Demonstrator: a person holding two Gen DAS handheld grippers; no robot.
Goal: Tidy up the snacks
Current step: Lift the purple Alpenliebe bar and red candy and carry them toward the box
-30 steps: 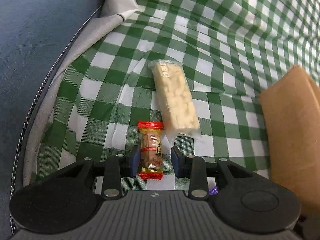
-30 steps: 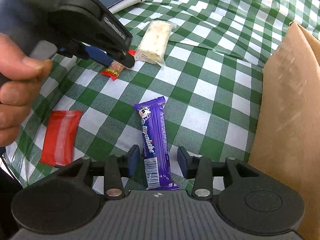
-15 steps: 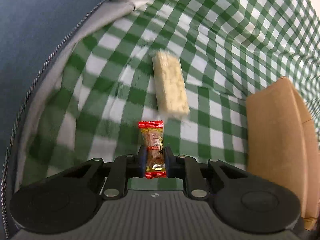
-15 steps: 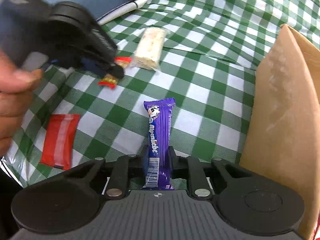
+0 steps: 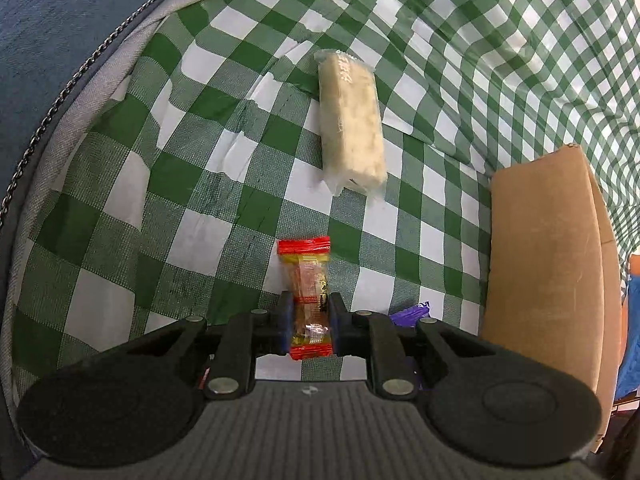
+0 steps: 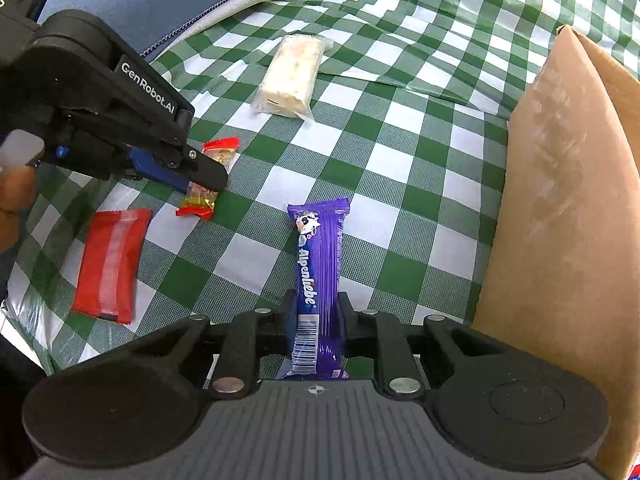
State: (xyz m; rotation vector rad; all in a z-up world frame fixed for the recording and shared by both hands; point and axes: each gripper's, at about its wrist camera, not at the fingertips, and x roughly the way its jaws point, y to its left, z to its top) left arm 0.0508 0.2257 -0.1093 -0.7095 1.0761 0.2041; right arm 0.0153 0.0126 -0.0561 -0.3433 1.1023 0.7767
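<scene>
tablecloth (image 6: 404,136): green-and-white check
chocolate bar (image 6: 320,264): purple, white lettering
candy (image 5: 309,280): red ends, yellow
flat packet (image 6: 110,264): red, pale stripe
box (image 6: 560,208): plain brown

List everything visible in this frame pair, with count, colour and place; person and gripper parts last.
Small candy: 1, red-and-gold wrapper, clamped in left hand-held gripper.
Purple bar: 1, purple, clamped in right hand-held gripper.
Pale snack bar: 1, cream in clear wrap, far on cloth.
Red packet: 1, red, cloth's left edge.
Cardboard box: 1, brown, right.
Tablecloth: 1, green-white check.
Left hand-held gripper: black, shut.
Right hand-held gripper: black, shut.
Hand: 1, left edge.
</scene>
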